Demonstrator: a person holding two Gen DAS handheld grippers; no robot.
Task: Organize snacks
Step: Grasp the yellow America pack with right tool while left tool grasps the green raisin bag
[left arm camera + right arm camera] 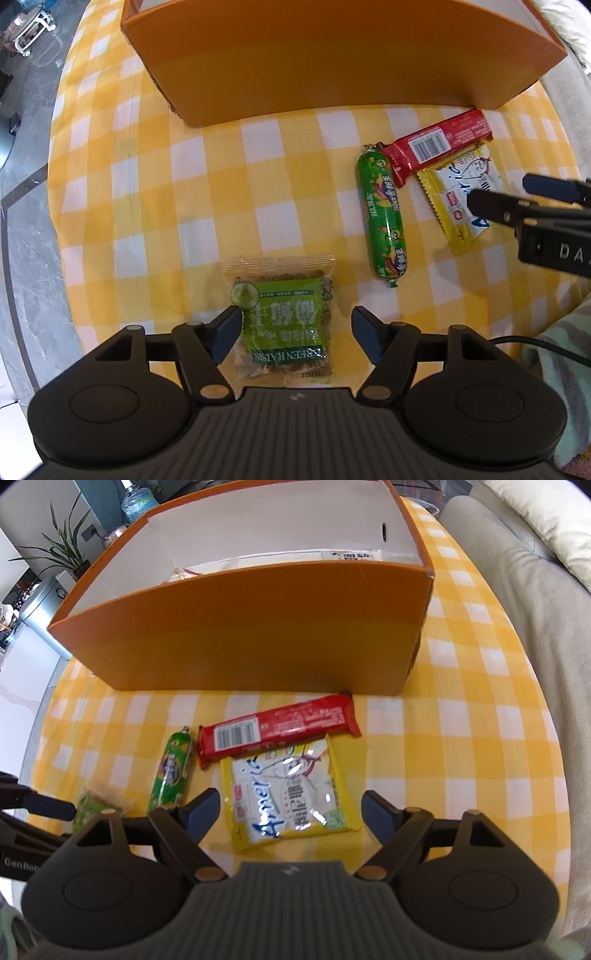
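Observation:
My left gripper (295, 332) is open, its fingers either side of a green raisin packet (284, 325) lying flat on the checked cloth. My right gripper (291, 814) is open around a yellow-and-white wafer packet (291, 794), which also shows in the left wrist view (458, 192). A green sausage stick (384, 210) and a red bar (439, 144) lie between the packets; both show in the right wrist view, the sausage (171, 771) and the bar (277, 729). An orange box (240, 635) stands behind them, holding some packets.
The round table wears a yellow-and-white checked cloth (147, 184). A beige sofa (546, 646) lies to the right. A grey floor (26, 206) lies beyond the table's left edge. The right gripper shows in the left wrist view (495, 194).

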